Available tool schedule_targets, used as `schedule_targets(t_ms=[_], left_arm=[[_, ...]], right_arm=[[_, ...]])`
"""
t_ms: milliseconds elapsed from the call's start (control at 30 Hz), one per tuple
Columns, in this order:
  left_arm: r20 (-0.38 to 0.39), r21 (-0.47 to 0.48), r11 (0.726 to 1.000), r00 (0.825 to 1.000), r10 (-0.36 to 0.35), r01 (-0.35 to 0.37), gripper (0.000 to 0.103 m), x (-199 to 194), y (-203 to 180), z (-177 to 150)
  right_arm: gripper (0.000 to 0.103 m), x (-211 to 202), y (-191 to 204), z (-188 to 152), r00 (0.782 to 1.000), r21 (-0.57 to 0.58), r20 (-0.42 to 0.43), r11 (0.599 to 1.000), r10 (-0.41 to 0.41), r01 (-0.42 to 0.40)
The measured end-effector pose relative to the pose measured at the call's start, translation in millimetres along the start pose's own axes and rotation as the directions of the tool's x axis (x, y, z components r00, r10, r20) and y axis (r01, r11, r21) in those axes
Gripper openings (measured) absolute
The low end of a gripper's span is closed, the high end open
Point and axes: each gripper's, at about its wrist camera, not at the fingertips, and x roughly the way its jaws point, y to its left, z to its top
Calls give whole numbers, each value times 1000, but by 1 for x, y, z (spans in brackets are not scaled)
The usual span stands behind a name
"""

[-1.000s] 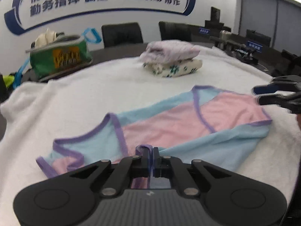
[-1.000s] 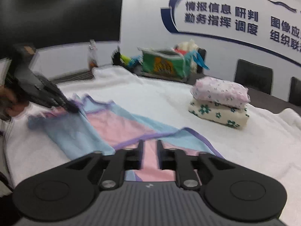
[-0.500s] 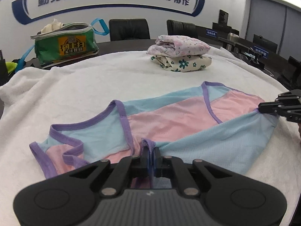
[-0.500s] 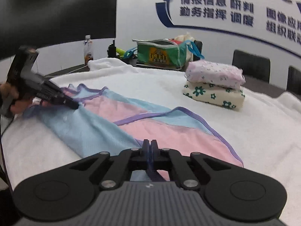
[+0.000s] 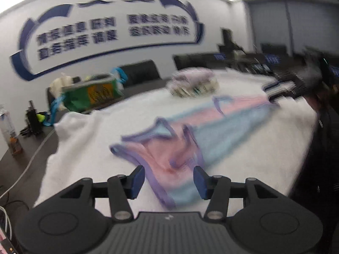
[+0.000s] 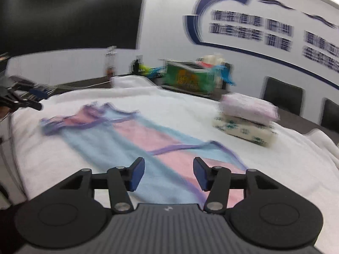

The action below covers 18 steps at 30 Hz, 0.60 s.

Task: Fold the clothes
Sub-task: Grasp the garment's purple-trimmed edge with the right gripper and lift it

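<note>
A pink and light-blue garment with purple trim (image 5: 190, 135) lies folded lengthwise on the white towel-covered table (image 5: 127, 116). It also shows in the right wrist view (image 6: 135, 135). My left gripper (image 5: 168, 182) is open and empty just above the garment's strap end. My right gripper (image 6: 168, 174) is open and empty above the garment's other end. The left gripper also shows at the left edge of the right wrist view (image 6: 31, 97), and the right gripper shows blurred at the far right of the left wrist view (image 5: 281, 89). Both views are motion-blurred.
A stack of two folded garments (image 6: 247, 118) sits at the back of the towel (image 6: 190, 110). A green bag (image 5: 91, 95) and a bottle (image 5: 9, 131) stand on the dark table beyond the towel's edge. Black chairs (image 5: 139, 72) line the far side.
Both grippers were shut on the garment's edge and have opened and let go. Both have drawn back and lifted from the garment, which now lies flat on the towel.
</note>
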Motion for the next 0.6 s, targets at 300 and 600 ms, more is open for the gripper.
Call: schedule_targets(t_ms=[300,600], left_arm=[[-72,201,978,997,-38,52,49,31,-25,-16],[-41,-176,967,981,-191,181,0,37,37,1]], right_arm=[[51,74,114,33,939,-248,-39,907,343,-341],[52,121,157,64,896,-358,-82,826,436,-435]])
